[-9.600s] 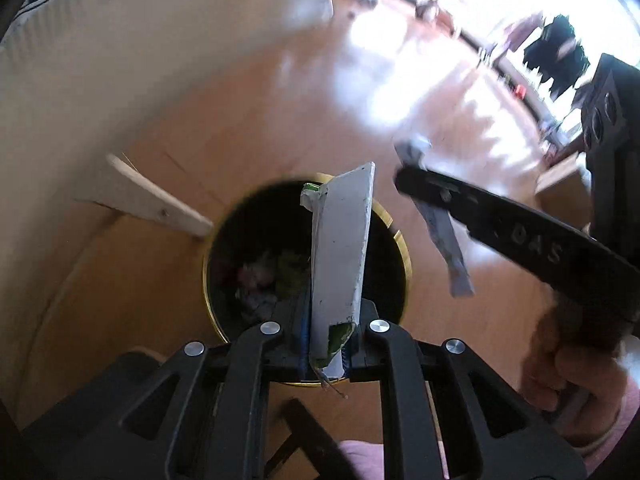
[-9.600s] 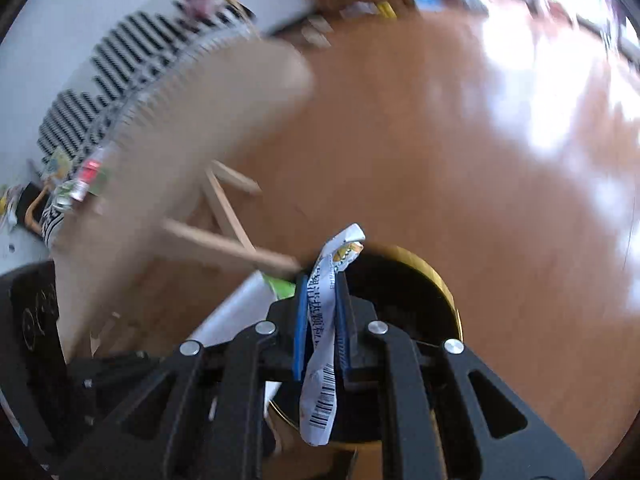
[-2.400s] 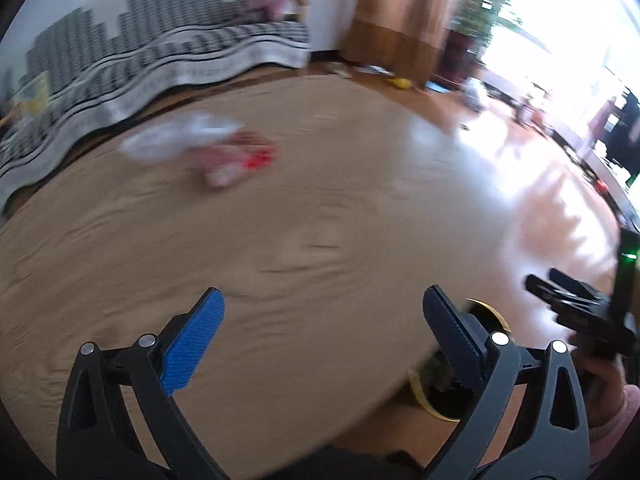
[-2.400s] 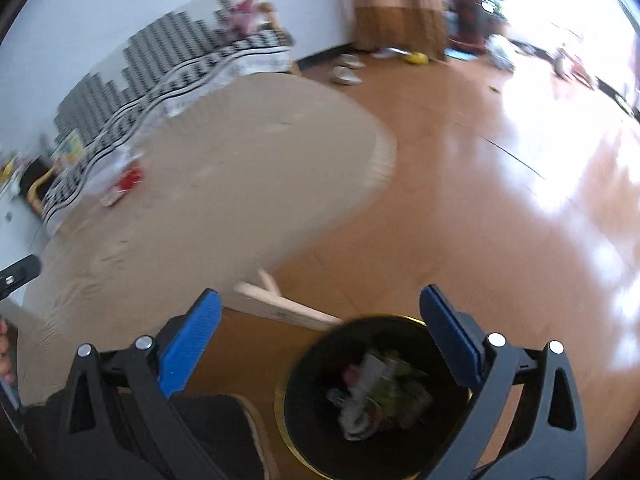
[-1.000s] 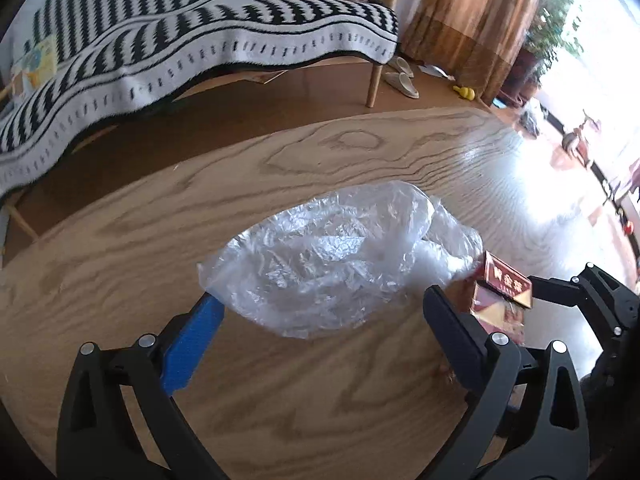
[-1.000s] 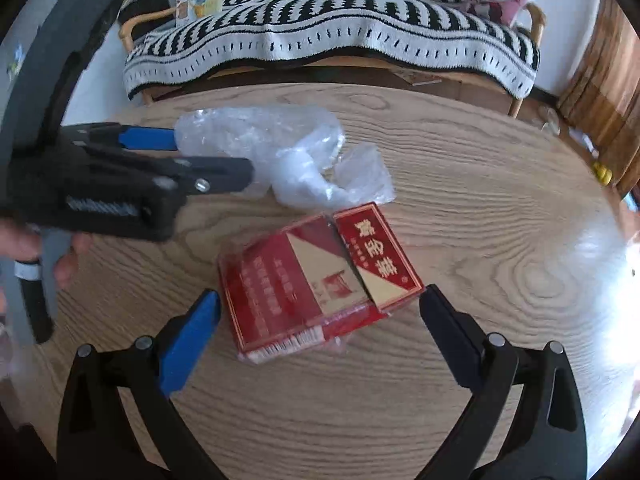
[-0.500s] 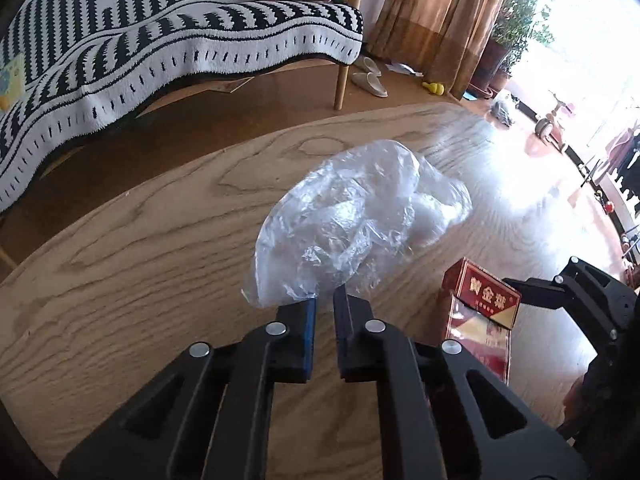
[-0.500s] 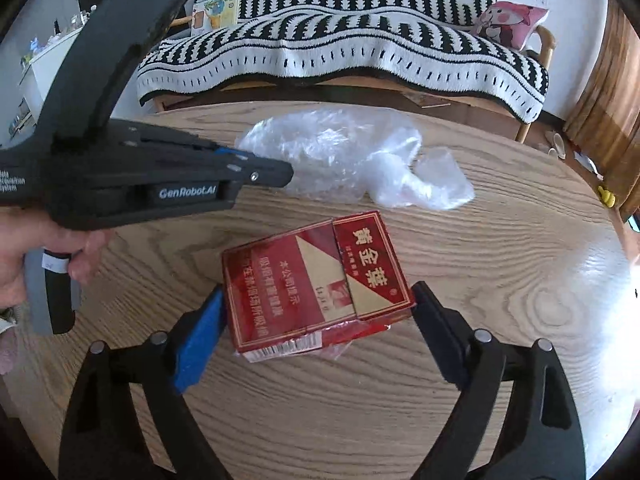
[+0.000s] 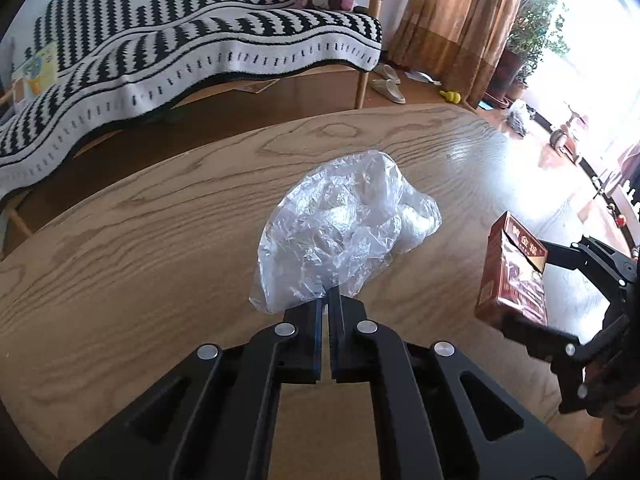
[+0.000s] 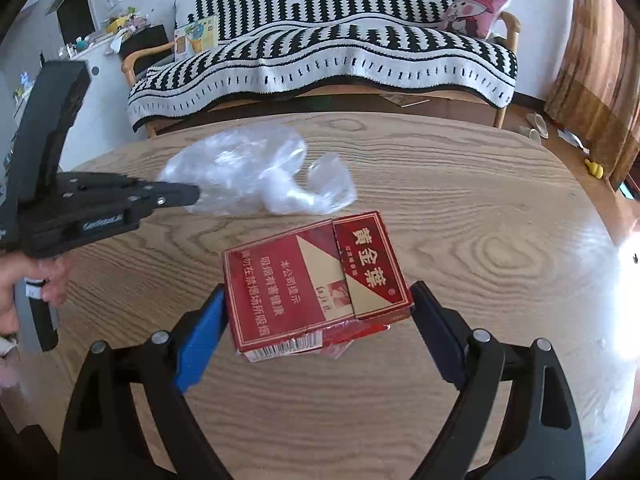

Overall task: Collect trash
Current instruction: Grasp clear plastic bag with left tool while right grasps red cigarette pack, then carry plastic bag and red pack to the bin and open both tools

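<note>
A crumpled clear plastic bag (image 9: pixel 344 224) hangs from my left gripper (image 9: pixel 329 296), which is shut on the bag's near edge. It hangs just over the round wooden table (image 9: pixel 140 240). In the right wrist view the same bag (image 10: pixel 248 176) trails from the left gripper (image 10: pixel 192 192), with a hand on its grip. A red cigarette pack (image 10: pixel 304 272) sits crosswise between the pads of my right gripper (image 10: pixel 318 296), pressed on both short sides. From the left wrist view the pack (image 9: pixel 512 272) is clear of the tabletop in the right gripper (image 9: pixel 536 292).
Behind the table (image 10: pixel 480 200) stands a sofa under a black-and-white striped blanket (image 10: pixel 320 52) with a pink cushion (image 10: pixel 476 12). Brown curtains (image 9: pixel 452 20), slippers (image 9: pixel 388 84) and potted plants lie toward the bright window on the right.
The left jaws closed on the plastic bag and drew it up into a bunch. The right jaws closed in on the cigarette pack and raised it off the table.
</note>
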